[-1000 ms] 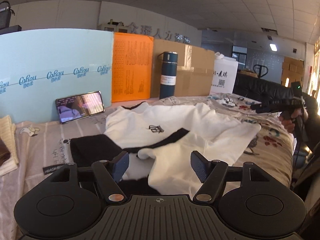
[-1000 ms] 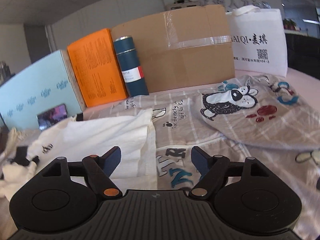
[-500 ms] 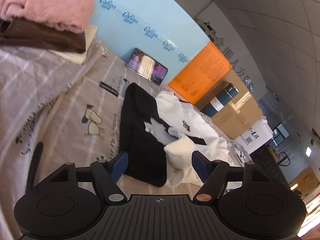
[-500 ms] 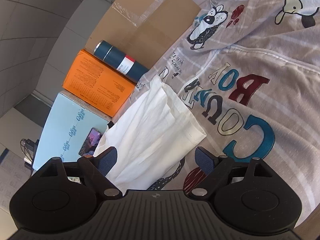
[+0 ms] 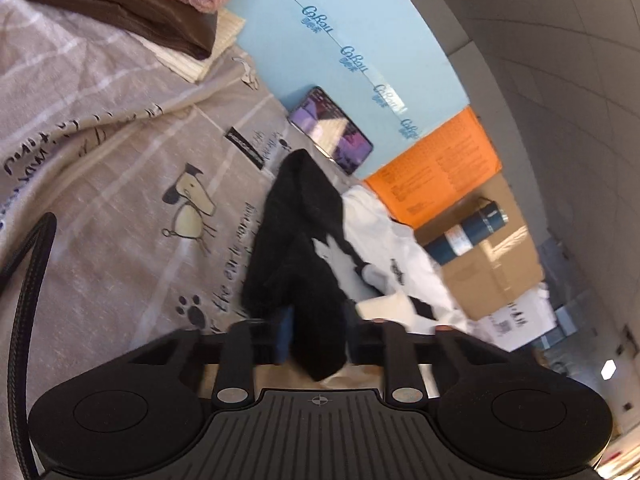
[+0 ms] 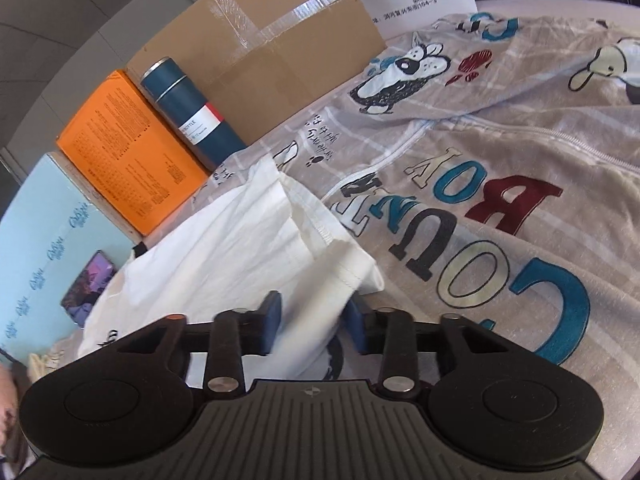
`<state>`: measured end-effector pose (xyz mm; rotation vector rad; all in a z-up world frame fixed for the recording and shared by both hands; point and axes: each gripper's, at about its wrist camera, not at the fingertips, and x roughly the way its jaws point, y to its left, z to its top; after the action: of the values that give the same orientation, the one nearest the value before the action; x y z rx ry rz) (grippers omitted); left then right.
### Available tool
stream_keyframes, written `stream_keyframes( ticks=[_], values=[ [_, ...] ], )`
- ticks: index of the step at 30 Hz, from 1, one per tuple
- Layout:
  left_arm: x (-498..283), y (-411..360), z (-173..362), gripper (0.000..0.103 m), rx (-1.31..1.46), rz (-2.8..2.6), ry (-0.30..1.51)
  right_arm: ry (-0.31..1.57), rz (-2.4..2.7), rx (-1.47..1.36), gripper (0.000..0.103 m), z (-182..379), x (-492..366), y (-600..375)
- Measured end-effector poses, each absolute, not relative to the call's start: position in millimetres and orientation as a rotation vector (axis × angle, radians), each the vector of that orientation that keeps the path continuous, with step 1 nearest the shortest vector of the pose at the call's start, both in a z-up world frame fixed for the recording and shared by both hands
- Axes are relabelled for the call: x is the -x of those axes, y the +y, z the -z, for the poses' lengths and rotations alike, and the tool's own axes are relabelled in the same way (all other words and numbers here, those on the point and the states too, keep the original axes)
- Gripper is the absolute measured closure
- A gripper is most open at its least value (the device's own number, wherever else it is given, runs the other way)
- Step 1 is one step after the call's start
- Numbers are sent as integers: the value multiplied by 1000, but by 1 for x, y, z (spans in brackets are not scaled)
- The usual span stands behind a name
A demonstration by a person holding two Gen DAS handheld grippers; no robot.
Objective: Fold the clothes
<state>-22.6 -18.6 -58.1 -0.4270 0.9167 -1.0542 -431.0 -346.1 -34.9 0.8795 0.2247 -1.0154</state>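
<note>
Both claws are pinching the shirt: left gripper (image 5: 318, 336) on its black part (image 5: 298, 248), right gripper (image 6: 312, 326) on the white hem (image 6: 320, 280). Next, I judge, lift and spread it flat.

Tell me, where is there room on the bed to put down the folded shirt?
Bare bedsheet lies between the folded stack and the black sleeve. More lies right of the white shirt, over the big printed letters. It is crowded along the back: phone, orange box, blue bottle, cardboard box.
</note>
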Motion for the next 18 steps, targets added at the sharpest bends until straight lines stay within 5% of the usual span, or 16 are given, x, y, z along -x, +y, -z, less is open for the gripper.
stream_keyframes(
  ticks=[4,14,17,18],
  values=[
    [32,-18,45,101,346,1045,806,198,1008,-802,94,32,434,-342],
    [40,13,30,99,216,1031,799,226,1046,-718,96,24,445,-337],
    [52,17,20,76,137,1084,622,247,1085,-718,86,31,445,-336],
    [59,16,16,56,93,1098,553,251,1108,-702,75,32,445,-334]
  ],
)
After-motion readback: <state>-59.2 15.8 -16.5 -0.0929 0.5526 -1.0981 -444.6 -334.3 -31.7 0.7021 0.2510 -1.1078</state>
